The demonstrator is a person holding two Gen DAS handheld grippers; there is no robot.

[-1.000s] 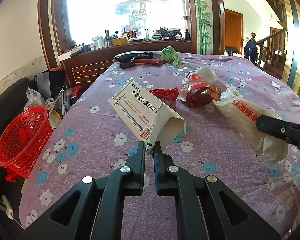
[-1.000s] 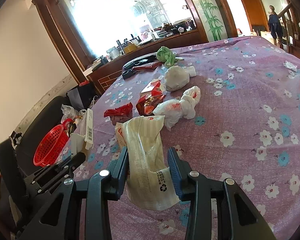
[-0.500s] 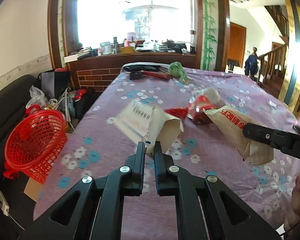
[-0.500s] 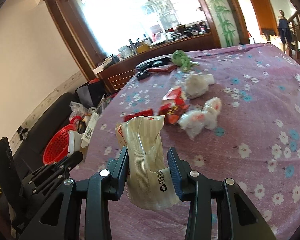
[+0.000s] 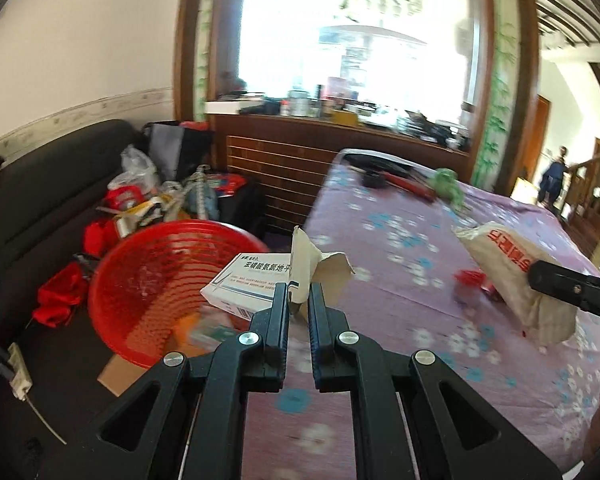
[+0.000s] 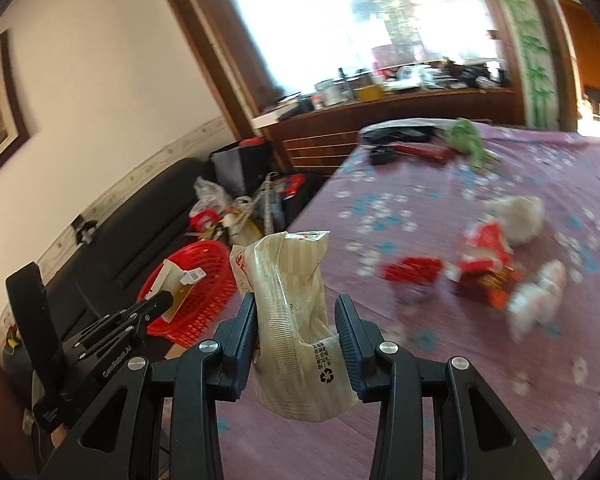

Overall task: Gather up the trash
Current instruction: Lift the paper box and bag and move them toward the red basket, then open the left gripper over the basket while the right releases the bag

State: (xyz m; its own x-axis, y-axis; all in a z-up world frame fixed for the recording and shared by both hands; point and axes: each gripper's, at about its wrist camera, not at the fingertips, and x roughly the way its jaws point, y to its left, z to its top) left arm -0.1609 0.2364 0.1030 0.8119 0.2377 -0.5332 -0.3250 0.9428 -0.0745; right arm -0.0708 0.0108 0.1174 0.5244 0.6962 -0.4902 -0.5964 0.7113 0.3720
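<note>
My left gripper [image 5: 299,300] is shut on the flap of a torn white medicine box [image 5: 252,284] and holds it in the air over the rim of a red mesh basket [image 5: 152,276] beside the table's left edge. My right gripper [image 6: 296,320] is shut on a crumpled beige snack bag [image 6: 296,320] above the purple flowered tablecloth [image 6: 480,380]. That bag also shows in the left wrist view [image 5: 516,280]. The left gripper and box show in the right wrist view [image 6: 168,300], over the basket [image 6: 196,280].
Red wrappers [image 6: 480,256] and white crumpled paper [image 6: 516,220] lie on the table. A green cloth [image 6: 466,140] and dark tools [image 6: 404,148] lie at the far end. A black sofa [image 5: 40,208] with bags stands left of the basket.
Both grippers have swung left with their loads. The box now hangs over the red basket, which looks much nearer. The bag has moved toward the table's left edge.
</note>
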